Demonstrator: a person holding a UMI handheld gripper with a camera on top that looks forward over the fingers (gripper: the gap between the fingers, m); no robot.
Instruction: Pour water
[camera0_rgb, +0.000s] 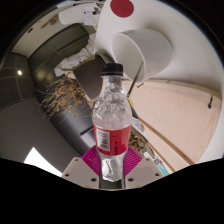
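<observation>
Now, claw (111, 166): clamped on bottle (110, 118), pads either side near base.
Bottle: upright, cap on, lifted ahead of white cup (143, 48), likely the pour target.
Next: uncapping probably needed.

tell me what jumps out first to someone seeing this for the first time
The eye lands first on the clear plastic bottle with a black cap and red label, upright between the claw fingers, whose pink pads press on its lower part. Just beyond its cap sits a white cup, tipped so its open mouth faces the camera. A pale wooden board lies beside the bottle.
</observation>
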